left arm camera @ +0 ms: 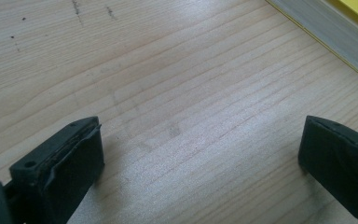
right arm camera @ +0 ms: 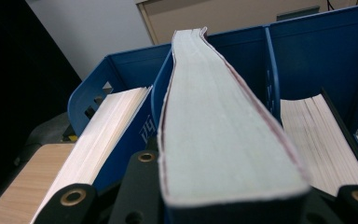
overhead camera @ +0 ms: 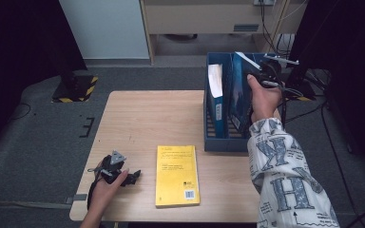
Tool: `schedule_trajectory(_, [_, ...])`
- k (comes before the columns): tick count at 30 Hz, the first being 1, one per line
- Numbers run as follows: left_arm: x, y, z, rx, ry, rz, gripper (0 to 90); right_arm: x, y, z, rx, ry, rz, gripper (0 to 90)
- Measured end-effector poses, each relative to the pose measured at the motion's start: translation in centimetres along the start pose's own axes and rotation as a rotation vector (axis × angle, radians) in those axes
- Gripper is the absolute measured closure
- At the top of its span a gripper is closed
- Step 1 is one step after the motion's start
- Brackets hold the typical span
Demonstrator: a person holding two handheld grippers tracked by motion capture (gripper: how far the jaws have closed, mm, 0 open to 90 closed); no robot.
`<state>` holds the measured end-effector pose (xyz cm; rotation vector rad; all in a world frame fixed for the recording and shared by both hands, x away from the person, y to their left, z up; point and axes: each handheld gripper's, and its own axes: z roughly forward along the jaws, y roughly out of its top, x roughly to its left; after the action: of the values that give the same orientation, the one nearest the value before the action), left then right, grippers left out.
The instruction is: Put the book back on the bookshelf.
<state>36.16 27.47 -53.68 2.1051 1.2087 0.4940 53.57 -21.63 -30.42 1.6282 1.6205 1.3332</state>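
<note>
In the high view, the right gripper (overhead camera: 269, 71) is sitting in the upper right of the frame, over the blue file rack (overhead camera: 218, 141) that is standing on the right part of the wooden worktop (overhead camera: 138, 118). Its jaws are clamping a blue-covered book (overhead camera: 240, 95), which is standing on edge in the rack's middle compartment with its upper end tilted toward the gripper. In the right gripper view, this book's pale page block (right arm camera: 214, 126) is running up the centre of the frame from between the jaws, with the rack's blue dividers on either side of it. Another book with cream pages (right arm camera: 103, 126) is standing in the compartment at the left of that frame, and a third one (right arm camera: 321, 140) is leaning in the compartment at the right.

The left gripper (overhead camera: 123, 175) is resting on the worktop at the lower left of the high view, held by the person's hand, its jaws standing wide apart with nothing between them; the left gripper view is showing bare wood grain (left arm camera: 186, 93) between them. A yellow book (overhead camera: 177, 175) is lying flat at the lower centre of the high view, just beside the left gripper, and its edge (left arm camera: 326, 32) is crossing the upper right corner of the left gripper view.
</note>
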Motion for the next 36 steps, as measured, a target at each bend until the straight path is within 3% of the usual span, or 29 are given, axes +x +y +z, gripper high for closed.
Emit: schedule_trajectory(36, [0.0,0.0,0.0,0.0,-0.003,0.002,0.0,-0.4,-2.4,1.7,0.011,-0.045,-0.029,73.1])
